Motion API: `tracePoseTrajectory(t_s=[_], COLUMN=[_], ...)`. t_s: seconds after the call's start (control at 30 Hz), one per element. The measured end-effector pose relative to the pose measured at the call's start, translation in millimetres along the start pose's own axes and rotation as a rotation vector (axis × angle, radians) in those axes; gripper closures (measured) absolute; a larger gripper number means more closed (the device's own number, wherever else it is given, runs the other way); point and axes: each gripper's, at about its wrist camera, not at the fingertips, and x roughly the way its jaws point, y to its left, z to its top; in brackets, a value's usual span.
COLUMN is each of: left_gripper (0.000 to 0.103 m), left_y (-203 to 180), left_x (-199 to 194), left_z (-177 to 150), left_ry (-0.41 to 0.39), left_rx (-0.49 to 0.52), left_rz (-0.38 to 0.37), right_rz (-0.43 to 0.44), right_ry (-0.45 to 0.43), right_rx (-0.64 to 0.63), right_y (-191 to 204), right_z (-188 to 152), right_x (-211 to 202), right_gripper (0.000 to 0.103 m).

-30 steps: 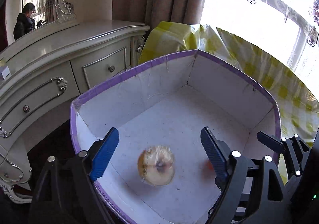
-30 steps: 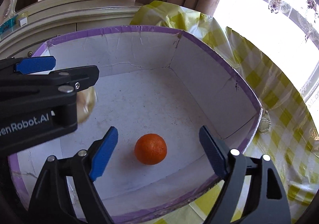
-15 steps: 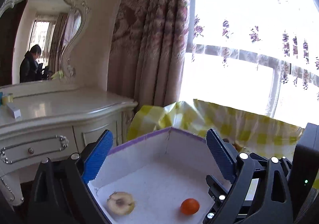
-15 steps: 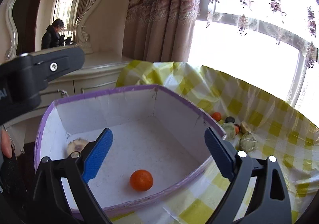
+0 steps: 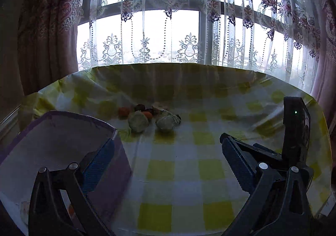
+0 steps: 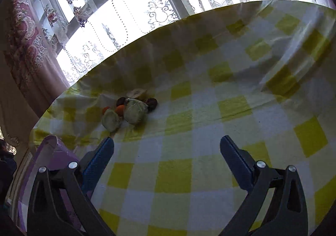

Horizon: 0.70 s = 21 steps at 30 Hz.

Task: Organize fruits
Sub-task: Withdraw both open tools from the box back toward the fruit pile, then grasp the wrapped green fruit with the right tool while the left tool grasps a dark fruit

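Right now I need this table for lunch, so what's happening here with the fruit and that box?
A person is sorting fruit with a gripper in each hand. Both the left gripper and right gripper are open and empty, their jaws having just been opening. They point across the yellow checked tablecloth toward a small pile of fruit near the window. The purple-rimmed box sits at the left, with some fruit already in it.

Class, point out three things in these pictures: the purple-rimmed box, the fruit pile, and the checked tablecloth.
purple-rimmed box (image 5: pixel 63 131): left wrist view, inner white wall.
fruit pile (image 6: pixel 134 113): right wrist view, large pale green fruit in front.
checked tablecloth (image 6: pixel 233 106): right wrist view, a yellow square.
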Motion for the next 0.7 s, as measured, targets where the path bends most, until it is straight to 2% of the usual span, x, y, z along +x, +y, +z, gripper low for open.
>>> tracePoseTrajectory(t_s=[0.1,0.17,0.3,0.43,0.53,0.6,0.7], left_gripper=[0.004,0.004,0.004,0.004,0.004,0.004,0.004], left_y=[-21,-27,-20,-5,-1,-3,-4], left_x=[51,74,103,118,119,121,133], left_z=[-22,-34,-45,-53,-56,-58,-59], left_ry=[0.131,0.183,0.289,0.343,0.337,0.352,0.415], left_rx=[0.074,0.098,0.042,-0.046,-0.09,-0.087,-0.086], left_rz=[0.0,-0.015,-0.075,-0.097,-0.123,-0.126,-0.066], right_rz=[-0.082,-0.067,-0.081,-0.057,-0.033,0.028,0.106], right_ry=[0.079,0.137,0.174,0.219,0.254,0.287,0.334], right_rx=[-0.044,-0.019,-0.134,-0.28,-0.388,-0.462,-0.565], right_y=[-18,-27,-11,19,46,66,98], right_z=[-1,2,13,21,29,33,35], right_x=[28,43,63,92,116,134,159], right_gripper=[0.002,0.002,0.002,0.002,0.002,0.002,0.002])
